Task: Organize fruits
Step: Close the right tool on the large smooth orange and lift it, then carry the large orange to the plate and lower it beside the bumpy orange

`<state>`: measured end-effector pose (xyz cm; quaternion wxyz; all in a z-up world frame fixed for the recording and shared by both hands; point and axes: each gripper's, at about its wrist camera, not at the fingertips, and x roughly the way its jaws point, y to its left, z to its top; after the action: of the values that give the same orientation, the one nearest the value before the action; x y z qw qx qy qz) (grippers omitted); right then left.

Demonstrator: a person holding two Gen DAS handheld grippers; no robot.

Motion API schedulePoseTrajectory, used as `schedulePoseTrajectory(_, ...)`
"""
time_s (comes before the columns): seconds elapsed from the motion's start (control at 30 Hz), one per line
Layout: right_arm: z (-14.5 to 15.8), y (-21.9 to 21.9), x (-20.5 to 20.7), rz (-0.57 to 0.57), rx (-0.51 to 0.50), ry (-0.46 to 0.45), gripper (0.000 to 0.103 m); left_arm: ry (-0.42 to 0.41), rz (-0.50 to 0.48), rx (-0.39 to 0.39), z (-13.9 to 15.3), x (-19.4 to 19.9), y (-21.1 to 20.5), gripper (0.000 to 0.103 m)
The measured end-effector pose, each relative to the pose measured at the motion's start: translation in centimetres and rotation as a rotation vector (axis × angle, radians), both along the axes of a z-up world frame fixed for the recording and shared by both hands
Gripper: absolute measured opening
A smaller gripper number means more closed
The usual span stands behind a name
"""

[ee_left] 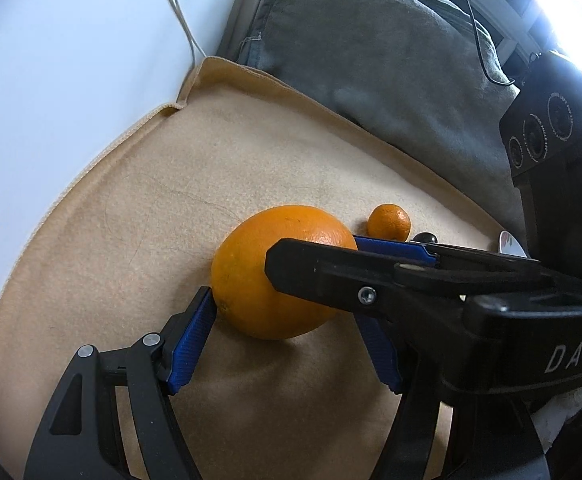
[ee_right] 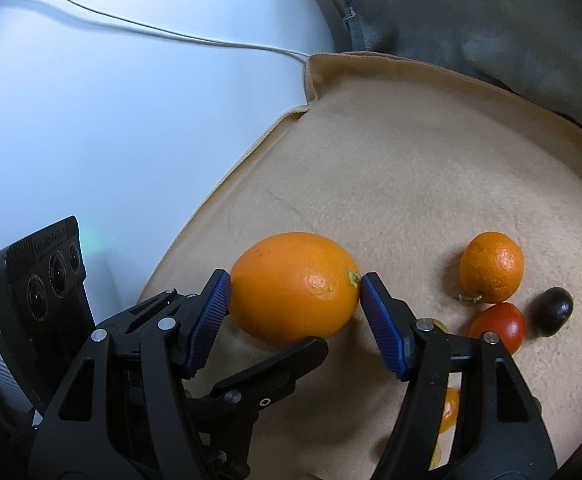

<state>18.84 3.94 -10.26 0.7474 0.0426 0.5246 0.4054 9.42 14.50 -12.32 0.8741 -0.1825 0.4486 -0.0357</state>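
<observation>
A large orange (ee_left: 251,280) (ee_right: 291,284) lies on a beige cloth (ee_left: 131,240) (ee_right: 411,160). My left gripper (ee_left: 283,304) has its blue pads against the orange's two sides. Its right pad is partly hidden behind the other tool. My right gripper (ee_right: 295,284) has its pads touching the same orange at both ends, one right by the stem. In the left wrist view a black finger (ee_left: 311,276) of the right gripper crosses over the orange. In the right wrist view a left-gripper finger (ee_right: 283,364) lies under the orange.
A small mandarin (ee_right: 491,266) (ee_left: 389,222), a red tomato (ee_right: 499,326) and a dark oval fruit (ee_right: 553,310) sit to the right of the orange. A grey cushion (ee_left: 371,60) borders the cloth at the back. A white cable (ee_right: 131,26) crosses the white surface on the left.
</observation>
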Motion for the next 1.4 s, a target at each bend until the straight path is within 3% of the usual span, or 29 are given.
schedulePoseTrajectory(0.37, 1.4, -2.2, -0.3, -0.035, 0.026, -0.027, 0.069, -0.035, -0.019, 0.019, 1.3, -0.1, -1.9, 0.070)
schedulePoseTrajectory(0.7, 4.1, -7.3, -0.4, -0.110, 0.039, -0.072, 0.069, -0.087, -0.085, 0.034, 3.6, 0.6, -6.0, 0.070)
schedulePoseTrajectory(1.4, 7.4, -25.1, -2.3, -0.346, 0.049, -0.133, 0.069, -0.155, -0.312, 0.044, 6.7, 3.5, -20.8, 0.070)
